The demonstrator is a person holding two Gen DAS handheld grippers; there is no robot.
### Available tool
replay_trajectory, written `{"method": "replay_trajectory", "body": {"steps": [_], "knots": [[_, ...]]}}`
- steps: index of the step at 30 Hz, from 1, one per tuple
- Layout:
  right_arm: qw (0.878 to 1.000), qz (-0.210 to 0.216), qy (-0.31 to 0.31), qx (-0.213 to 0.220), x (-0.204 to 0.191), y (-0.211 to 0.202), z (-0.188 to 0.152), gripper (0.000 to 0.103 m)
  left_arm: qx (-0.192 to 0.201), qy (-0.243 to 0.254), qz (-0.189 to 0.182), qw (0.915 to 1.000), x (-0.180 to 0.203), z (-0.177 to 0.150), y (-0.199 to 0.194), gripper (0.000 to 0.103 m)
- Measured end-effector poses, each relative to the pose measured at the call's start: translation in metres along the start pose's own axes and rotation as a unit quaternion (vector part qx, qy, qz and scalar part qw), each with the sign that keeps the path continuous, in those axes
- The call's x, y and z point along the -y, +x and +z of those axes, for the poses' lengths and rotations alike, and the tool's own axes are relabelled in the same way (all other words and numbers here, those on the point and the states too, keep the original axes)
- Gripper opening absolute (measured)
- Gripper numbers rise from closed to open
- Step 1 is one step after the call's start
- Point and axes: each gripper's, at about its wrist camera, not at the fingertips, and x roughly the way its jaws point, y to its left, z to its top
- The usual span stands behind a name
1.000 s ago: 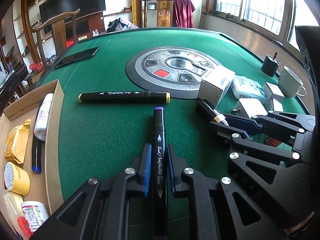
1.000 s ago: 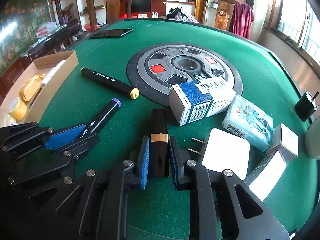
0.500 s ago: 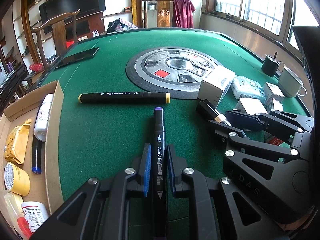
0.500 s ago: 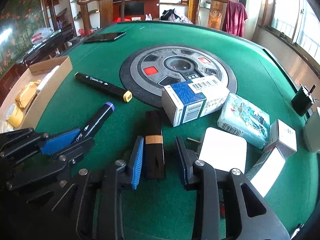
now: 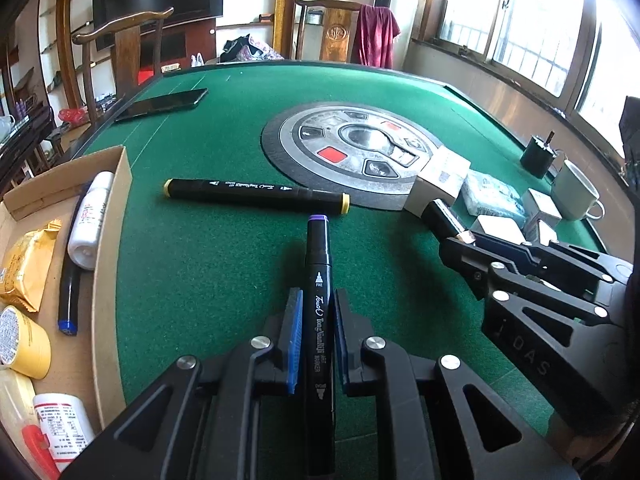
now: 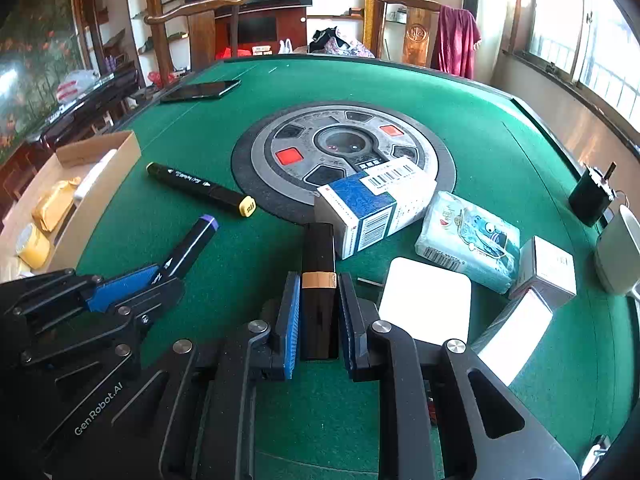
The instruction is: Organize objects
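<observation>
On the green felt table, my left gripper (image 5: 316, 300) is shut on a black marker with a purple cap (image 5: 319, 276), which points away from me. A second black marker with yellow caps (image 5: 256, 196) lies crosswise just beyond it. In the right wrist view my right gripper (image 6: 318, 280) is closing its jaws on a black tube with a gold band (image 6: 318, 248), and the blue pads press on both its sides. The left gripper (image 6: 160, 276) with its marker shows at the left there. An open cardboard box (image 5: 108, 216) stands at the left table edge.
The box holds a white bottle (image 5: 90, 220), snack packs and small tubs. Right of the tube lie a blue-and-white carton (image 6: 372, 208), a tissue pack (image 6: 468, 240), a white charger (image 6: 426, 304), small boxes and a mug (image 6: 618, 256). A phone (image 6: 200, 90) lies far left.
The right jaws spread wider around the black tube half a second ago and have closed back onto it. The left gripper and its marker have stayed put.
</observation>
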Motion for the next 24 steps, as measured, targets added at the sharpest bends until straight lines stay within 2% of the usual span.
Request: {"method": "replay_trajectory", "body": {"steps": [11, 20, 24], "knots": [[0.999, 0.023, 0.012, 0.020, 0.004, -0.008, 0.001, 0.017, 0.058, -0.019, -0.031, 0.9977, -0.012, 0.000, -0.055, 0.013], [0.995, 0.040, 0.014, 0.090, -0.005, -0.037, 0.000, 0.017, 0.127, -0.041, -0.043, 0.9902, -0.037, 0.000, -0.106, 0.013], [0.993, 0.051, 0.020, 0.105, -0.015, -0.049, -0.004, 0.017, 0.150, -0.047, -0.049, 0.9863, -0.048, -0.001, -0.128, 0.013]]}}
